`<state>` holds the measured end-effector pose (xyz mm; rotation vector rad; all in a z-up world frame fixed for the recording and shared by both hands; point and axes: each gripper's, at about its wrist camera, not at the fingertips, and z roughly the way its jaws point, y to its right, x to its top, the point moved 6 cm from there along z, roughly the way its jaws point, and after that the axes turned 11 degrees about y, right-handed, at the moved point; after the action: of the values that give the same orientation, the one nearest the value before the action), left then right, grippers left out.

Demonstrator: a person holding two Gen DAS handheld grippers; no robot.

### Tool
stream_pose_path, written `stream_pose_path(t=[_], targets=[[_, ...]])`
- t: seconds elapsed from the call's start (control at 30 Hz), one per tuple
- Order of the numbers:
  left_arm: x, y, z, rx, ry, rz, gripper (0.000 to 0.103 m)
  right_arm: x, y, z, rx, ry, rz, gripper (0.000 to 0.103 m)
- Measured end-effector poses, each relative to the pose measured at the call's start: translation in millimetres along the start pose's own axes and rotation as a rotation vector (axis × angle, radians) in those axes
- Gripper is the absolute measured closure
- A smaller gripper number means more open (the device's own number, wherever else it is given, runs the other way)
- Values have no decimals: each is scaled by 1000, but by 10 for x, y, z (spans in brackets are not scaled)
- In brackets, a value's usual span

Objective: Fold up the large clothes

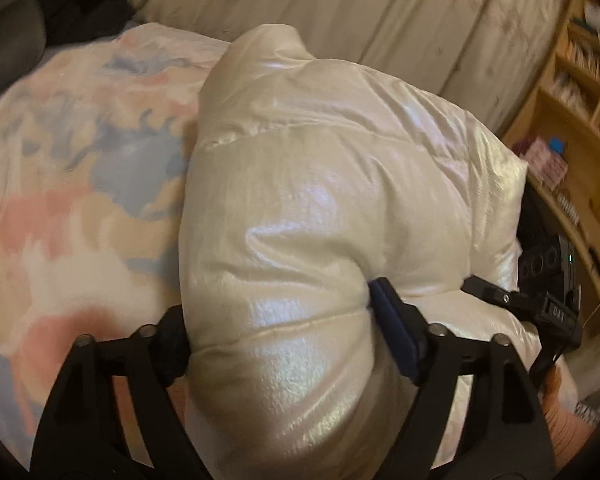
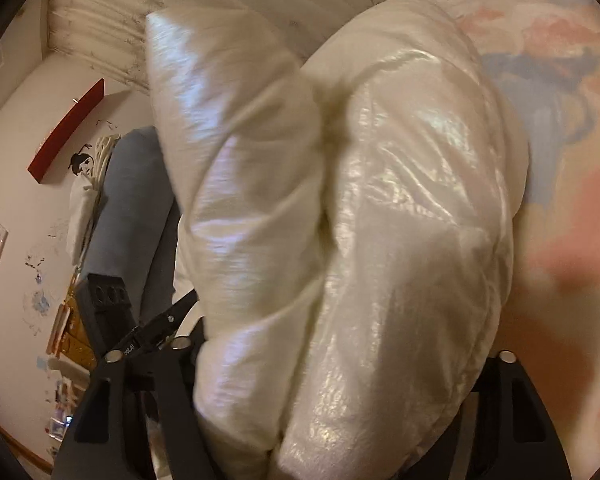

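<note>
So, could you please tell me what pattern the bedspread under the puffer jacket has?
The bedspread has soft pink, blue and white blotches; the left wrist view shows it best.

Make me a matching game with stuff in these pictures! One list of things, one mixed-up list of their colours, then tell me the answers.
Things:
1. puffy jacket
2. bed cover
3. wall shelf
4. shelf unit

Colours:
A. red
B. shiny cream white
C. light wood
D. pink, blue and white patches

Pairs: 1-B, 2-D, 3-A, 4-C
</note>
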<state>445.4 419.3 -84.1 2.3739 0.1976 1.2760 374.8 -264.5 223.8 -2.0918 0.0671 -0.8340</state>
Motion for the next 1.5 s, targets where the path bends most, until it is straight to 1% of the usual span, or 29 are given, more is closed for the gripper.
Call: stream_pose_path(t=[0.1,0.23,0.27,0.3,0.33,0.37,0.43,0.47,0.5,0.53,0.57,0.6,0.63,0.67,0.7,0.73,0.77,0.8,0.83,0.9,0.93,1.07,1.1,1.2,1.27,1.3,1.33,1.37,1.5], targets=[[-61,-79,-55,4,12,-22,15,34,-41,-13,-46,-7,-14,16],[-149,-8,-187,41,0,-10,15,172,25,-268,-85,-58,-45,14],[-142,55,-249,58,1,8,16,179,-52,-153,-97,-65,-55,14],[-135,98,-311,82,3,36,17,215,-91,-335,-121,-62,-82,14],[-110,128,-365,96,9,62,20,134,-291,-175,-141,-53,-107,14],[-89,189,-447,110,19,94,22,174,-424,-420,-171,-36,-148,14],[-25,298,-524,128,22,130,36,235,-683,-842,-221,18,-232,14],[-29,395,-578,132,20,141,39,276,-778,-1064,-251,62,-280,14],[-38,502,-625,135,12,150,46,299,-883,-1257,-266,104,-318,15],[-59,599,-652,119,9,155,49,260,-1075,-1336,-270,129,-346,17],[-89,719,-686,99,11,160,49,261,-1076,-1401,-270,142,-371,23],[-113,830,-728,83,14,164,50,224,-1256,-1455,-263,147,-395,30],[-140,964,-754,61,18,167,51,131,-1480,-1401,-248,145,-415,32],[-189,1085,-745,36,16,167,51,92,-1593,-1421,-238,139,-429,38],[-224,1190,-736,28,9,170,52,22,-1747,-1364,-237,132,-445,45],[-276,1261,-732,27,0,173,52,-105,-1862,-1269,-239,116,-455,48],[-340,1304,-668,35,-19,175,52,-328,-2079,-991,-244,97,-458,53],[-405,1330,-605,57,-39,177,52,-400,-2065,-979,-255,65,-458,55],[-456,1336,-562,79,-49,183,52,-776,-2139,-668,-273,54,-467,55],[-515,1335,-507,113,-58,194,53,-994,-2005,-628,-341,35,-500,55],[-536,1329,-483,125,-63,193,53,-1004,-1821,-621,-351,30,-500,55],[-558,1341,-492,145,-71,168,51,-1094,-1804,-597,-353,7,-447,55],[-567,1359,-526,147,-73,164,48,-1146,-1873,-447,-355,7,-444,55],[-616,1478,-760,132,-71,148,26,-1145,-1970,-669,-357,-2,-436,55],[-632,1568,-937,119,-66,137,24,-993,-1882,-747,-351,-9,-418,55],[-648,1652,-1046,107,-67,138,24,-1012,-1919,-893,-348,-9,-409,55],[-667,1731,-1142,103,-66,144,24,-1063,-2088,-799,-349,-7,-407,55],[-693,1835,-1263,103,-62,158,24,-1183,-2002,-820,-348,-6,-408,55],[-785,2167,-1643,101,-53,198,23,-1323,-2232,-1423,-332,-9,-379,51]])
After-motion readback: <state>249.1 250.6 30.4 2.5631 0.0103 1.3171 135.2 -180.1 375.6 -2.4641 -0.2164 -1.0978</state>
